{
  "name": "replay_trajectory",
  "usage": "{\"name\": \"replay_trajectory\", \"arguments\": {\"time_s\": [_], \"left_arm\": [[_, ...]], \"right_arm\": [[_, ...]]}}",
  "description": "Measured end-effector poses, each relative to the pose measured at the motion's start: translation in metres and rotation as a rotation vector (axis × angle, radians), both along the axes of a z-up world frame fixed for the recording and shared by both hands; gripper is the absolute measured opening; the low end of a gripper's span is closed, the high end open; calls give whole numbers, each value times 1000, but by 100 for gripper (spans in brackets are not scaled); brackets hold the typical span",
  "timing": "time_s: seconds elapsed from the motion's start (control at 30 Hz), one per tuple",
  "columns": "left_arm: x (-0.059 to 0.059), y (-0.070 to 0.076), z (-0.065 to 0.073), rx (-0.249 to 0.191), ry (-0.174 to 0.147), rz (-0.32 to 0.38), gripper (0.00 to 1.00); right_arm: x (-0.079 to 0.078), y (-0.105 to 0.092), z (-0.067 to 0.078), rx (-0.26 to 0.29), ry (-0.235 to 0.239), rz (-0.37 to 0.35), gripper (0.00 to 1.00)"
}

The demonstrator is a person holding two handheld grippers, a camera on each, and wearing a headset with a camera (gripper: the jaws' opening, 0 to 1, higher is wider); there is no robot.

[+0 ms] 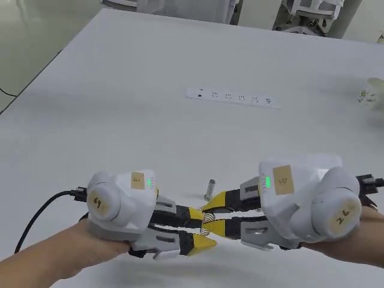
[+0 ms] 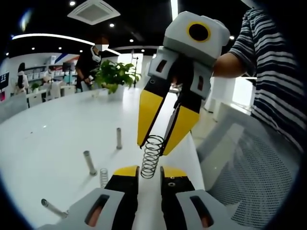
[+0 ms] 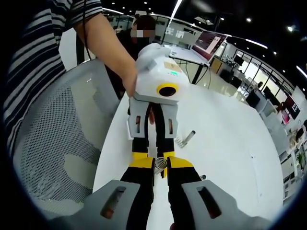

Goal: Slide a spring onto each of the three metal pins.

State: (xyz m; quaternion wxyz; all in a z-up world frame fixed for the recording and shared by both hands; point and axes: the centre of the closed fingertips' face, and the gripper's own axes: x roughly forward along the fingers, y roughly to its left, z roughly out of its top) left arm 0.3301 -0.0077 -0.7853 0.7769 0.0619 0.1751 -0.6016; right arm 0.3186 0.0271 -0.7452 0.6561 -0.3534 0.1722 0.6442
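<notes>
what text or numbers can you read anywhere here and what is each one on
"26": handwritten on the round sticker on the back of the right gripper.
Left gripper, round end label: two handwritten digits, perhaps "61", unsure.
Tan labels on top of both grippers: too blurred.
Power strip: nothing readable.

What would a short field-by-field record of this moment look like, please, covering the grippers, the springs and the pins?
surface: white table
left gripper: jaws closed on one end of the held spring
right gripper: facing the left one, jaws closed on the same spring's other end
pins: far pin upright, middle pin, near pin lying down; all bare
loose spring: on the table beside the middle pin
power strip: farther back on the table
task state: no spring on a pin yet
</notes>
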Motion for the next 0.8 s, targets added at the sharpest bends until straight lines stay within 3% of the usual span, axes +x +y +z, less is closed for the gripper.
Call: {"name": "replay_trajectory", "arguments": {"time_s": [0.8], "left_arm": [[1,6,-2,-2,5,33,27]], "right_arm": [[2,-2,0,3,-7,-10,7]]}}
